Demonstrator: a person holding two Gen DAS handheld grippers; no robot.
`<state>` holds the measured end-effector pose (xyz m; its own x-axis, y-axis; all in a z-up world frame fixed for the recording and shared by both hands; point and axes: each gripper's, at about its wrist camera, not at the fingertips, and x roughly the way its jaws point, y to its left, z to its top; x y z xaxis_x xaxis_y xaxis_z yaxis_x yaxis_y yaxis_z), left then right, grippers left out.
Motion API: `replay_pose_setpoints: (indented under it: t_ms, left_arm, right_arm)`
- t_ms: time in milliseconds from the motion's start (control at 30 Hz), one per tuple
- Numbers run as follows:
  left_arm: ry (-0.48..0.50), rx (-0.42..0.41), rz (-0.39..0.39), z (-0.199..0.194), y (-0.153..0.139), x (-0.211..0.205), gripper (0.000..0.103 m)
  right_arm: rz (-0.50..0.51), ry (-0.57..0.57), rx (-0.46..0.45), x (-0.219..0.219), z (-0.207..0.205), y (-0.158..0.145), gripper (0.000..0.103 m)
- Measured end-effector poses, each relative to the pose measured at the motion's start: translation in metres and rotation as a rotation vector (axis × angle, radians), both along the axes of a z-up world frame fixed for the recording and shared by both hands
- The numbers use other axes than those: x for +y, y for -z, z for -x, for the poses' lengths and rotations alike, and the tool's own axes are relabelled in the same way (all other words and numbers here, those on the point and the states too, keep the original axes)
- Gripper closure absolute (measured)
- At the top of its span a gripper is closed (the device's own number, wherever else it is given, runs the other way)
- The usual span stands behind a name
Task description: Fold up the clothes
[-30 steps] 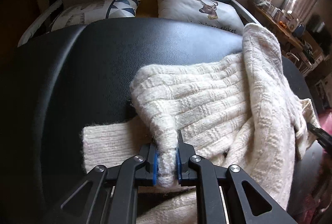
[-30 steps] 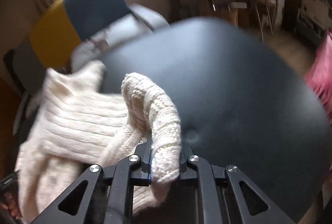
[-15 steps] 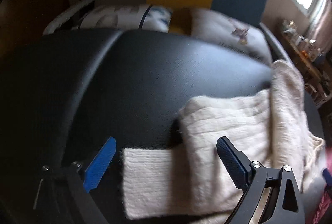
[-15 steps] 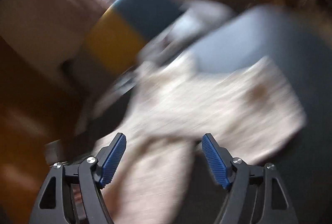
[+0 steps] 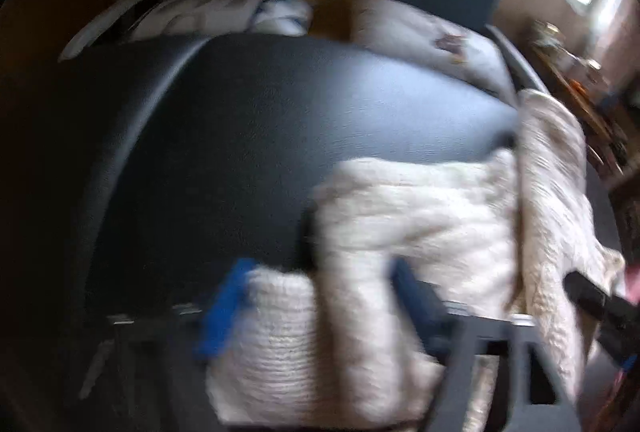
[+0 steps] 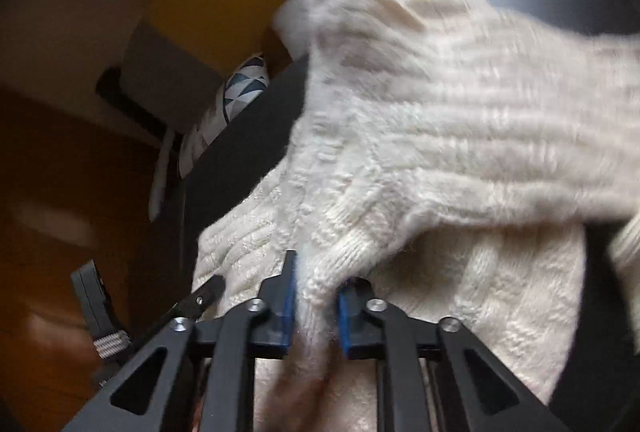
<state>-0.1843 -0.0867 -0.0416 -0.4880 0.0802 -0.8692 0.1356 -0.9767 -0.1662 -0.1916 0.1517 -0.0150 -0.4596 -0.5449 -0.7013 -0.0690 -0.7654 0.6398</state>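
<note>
Both grippers are closing on the cream sweater (image 5: 420, 216): right gripper (image 6: 314, 302) pinching a fold, left gripper (image 5: 316, 304) jaws apart around a cuff

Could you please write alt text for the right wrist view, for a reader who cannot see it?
The right hand-held gripper is closing its blue pads on a fold of a cream knitted sweater, which lies on a black padded surface. A yellow and teal chair back stands behind, blurred.
</note>
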Motion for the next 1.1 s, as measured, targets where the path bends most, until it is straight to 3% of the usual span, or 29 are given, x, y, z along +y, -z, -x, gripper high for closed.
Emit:
replay_pose_setpoints:
  t_ms: [33,133,333,467,700,767,800,867,967,1033,1100]
  left_arm:
    - [0.012,0.002,0.018,0.001,-0.002,0.005,0.063]
    - [0.039,0.007,0.058,0.002,-0.008,0.014,0.072]
    - [0.039,0.003,0.055,0.002,-0.008,0.016,0.073]
    - [0.036,-0.002,0.056,0.003,-0.006,0.02,0.072]
    - [0.042,0.006,0.106,-0.007,-0.006,0.031,0.073]
    - [0.043,0.013,0.105,-0.008,-0.005,0.034,0.073]
    - [0.048,0.016,0.099,-0.009,-0.005,0.035,0.073]
    - [0.061,0.013,0.062,-0.012,-0.005,0.036,0.071]
    - [0.007,0.012,-0.038,-0.026,-0.009,0.021,0.045]
    - [-0.053,0.038,-0.115,-0.044,-0.014,0.006,0.021]
    - [-0.09,0.051,-0.179,-0.057,-0.016,-0.002,0.019]
  right_arm:
    - [-0.026,-0.011,0.022,-0.002,-0.002,-0.005,0.091]
    - [-0.085,-0.023,0.085,0.001,-0.012,-0.026,0.092]
    - [-0.282,0.037,0.227,0.061,-0.04,-0.081,0.097]
    - [-0.384,0.127,0.217,0.119,-0.052,-0.09,0.097]
    - [-0.489,0.271,-0.011,0.184,-0.039,-0.011,0.097]
    - [-0.451,0.305,0.007,0.19,-0.042,-0.003,0.097]
    - [-0.439,0.305,0.004,0.191,-0.042,-0.005,0.092]
    - [-0.41,0.286,-0.019,0.189,-0.044,-0.014,0.082]
    - [-0.481,0.316,0.033,0.182,-0.064,-0.05,0.081]
    - [-0.53,0.309,0.109,0.171,-0.083,-0.079,0.077]
    - [-0.534,0.227,0.177,0.148,-0.099,-0.097,0.073]
